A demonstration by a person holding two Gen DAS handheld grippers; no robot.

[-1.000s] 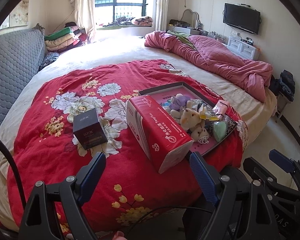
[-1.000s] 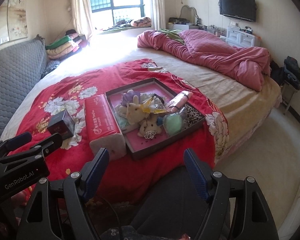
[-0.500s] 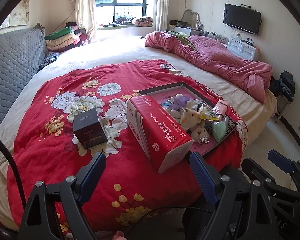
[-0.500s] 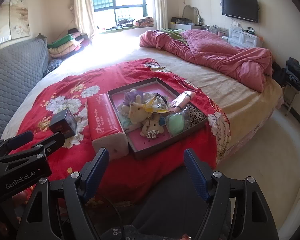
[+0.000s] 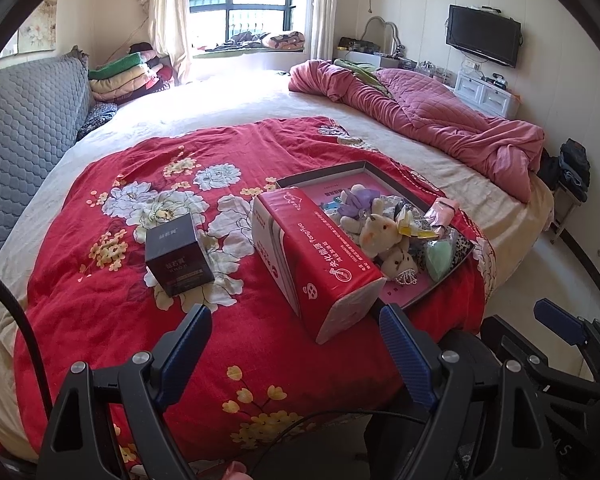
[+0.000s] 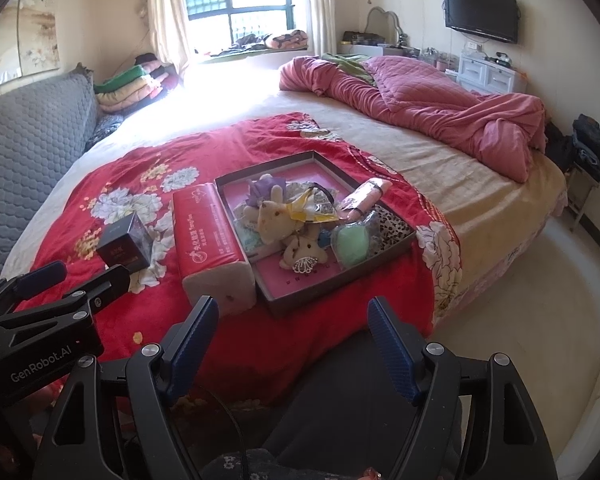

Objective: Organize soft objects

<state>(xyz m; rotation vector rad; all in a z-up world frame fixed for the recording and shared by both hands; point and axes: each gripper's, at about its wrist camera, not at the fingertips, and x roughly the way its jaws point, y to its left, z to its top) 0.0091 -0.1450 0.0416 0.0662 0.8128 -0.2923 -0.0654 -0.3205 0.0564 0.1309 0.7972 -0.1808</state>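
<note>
- Both the left gripper (image 5: 296, 350) and the right gripper (image 6: 292, 346) hover short of the bed (image 5: 452, 168), jaws wide apart and holding nothing.
- The soft toys (image 6: 278, 218) lie heaped in the shallow tray (image 6: 340, 292) on the red blanket (image 5: 112, 312), with the red tissue pack (image 6: 210, 236) touching its left wall.
- Judging by this, pick one toy at a time from the top of the heap.
- Close on plush bulk, not on dangling trims.
- Keep clear of the dark box (image 5: 178, 254).

Left gripper (image 5: 296, 344) wide open, empty — above red floral blanket (image 5: 112, 320). Ahead: black box (image 5: 179, 254), red tissue pack (image 5: 320, 256) touching tray (image 5: 324, 172) of plush toys (image 5: 380, 230).
</note>
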